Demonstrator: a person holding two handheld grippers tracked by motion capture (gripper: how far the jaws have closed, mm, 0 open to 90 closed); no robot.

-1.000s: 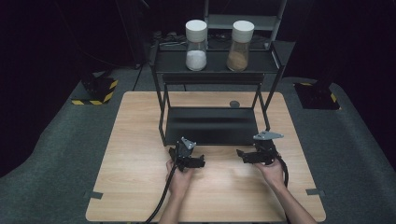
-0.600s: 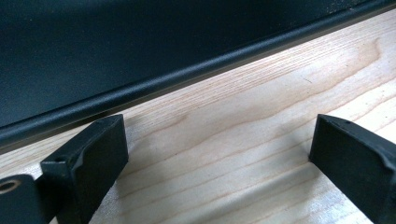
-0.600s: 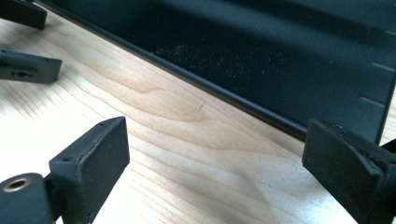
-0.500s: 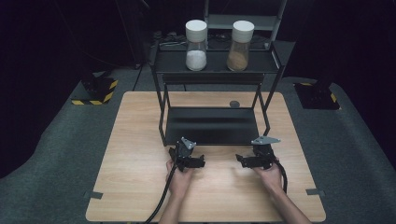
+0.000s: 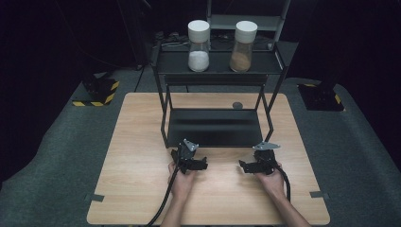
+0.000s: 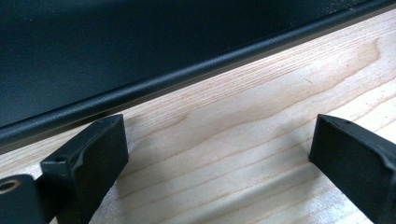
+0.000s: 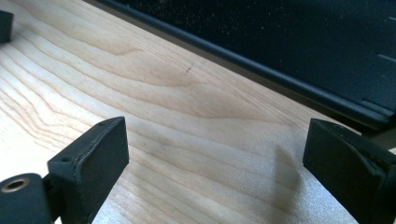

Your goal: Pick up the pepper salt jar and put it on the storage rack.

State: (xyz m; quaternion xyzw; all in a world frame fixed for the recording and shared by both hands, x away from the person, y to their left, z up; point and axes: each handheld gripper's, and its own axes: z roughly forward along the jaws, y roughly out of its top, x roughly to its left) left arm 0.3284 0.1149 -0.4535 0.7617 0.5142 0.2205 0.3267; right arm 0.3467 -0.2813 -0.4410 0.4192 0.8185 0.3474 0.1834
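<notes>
Rack stands just beyond both open grippers, left gripper and right gripper.

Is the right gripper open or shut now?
Open. The right gripper has its two black jaws wide apart, with bare wooden table between them.

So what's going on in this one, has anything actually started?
Not really. A person holds a set of tongs in each hand, low over the wooden table, just in front of the black metal rack. The left tongs and the right tongs both stand open with only bare wood between their jaws. Two white-lidded jars sit on the rack's top shelf: one with white powder, one with brown powder. Neither is touched. A small dark round object lies on the table behind the rack.
</notes>
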